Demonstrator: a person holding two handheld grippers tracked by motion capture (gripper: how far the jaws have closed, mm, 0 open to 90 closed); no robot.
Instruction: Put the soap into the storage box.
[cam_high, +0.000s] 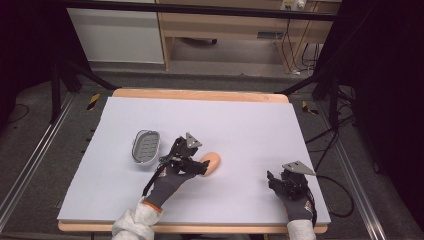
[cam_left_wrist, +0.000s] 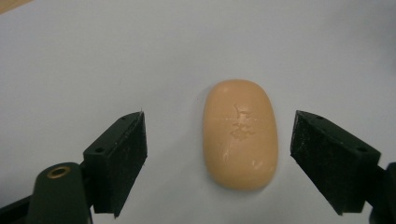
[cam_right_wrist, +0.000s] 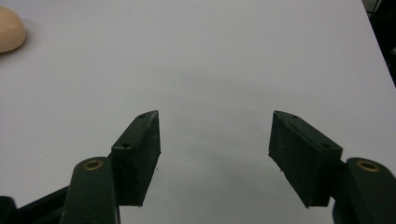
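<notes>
A peach-coloured oval bar of soap (cam_left_wrist: 240, 134) lies flat on the white table cover (cam_high: 240, 125), with a stamped mark on its top. My left gripper (cam_left_wrist: 219, 163) hovers over it with its jaws open, one on either side of the soap and clear of it. In the high view the soap (cam_high: 212, 161) shows just past the left gripper (cam_high: 199, 166). A metal soap dish (cam_high: 145, 146) sits to the left of that hand. My right gripper (cam_right_wrist: 215, 156) is open above bare cover, and sits near the front right of the table (cam_high: 280, 184). The soap's edge (cam_right_wrist: 10, 29) peeks in at the right gripper view's top left.
The wooden table edge (cam_high: 200, 94) runs along the far side. Black frame legs and cables (cam_high: 325, 145) stand off the table's right side. Bare cover stretches across the back and middle of the table.
</notes>
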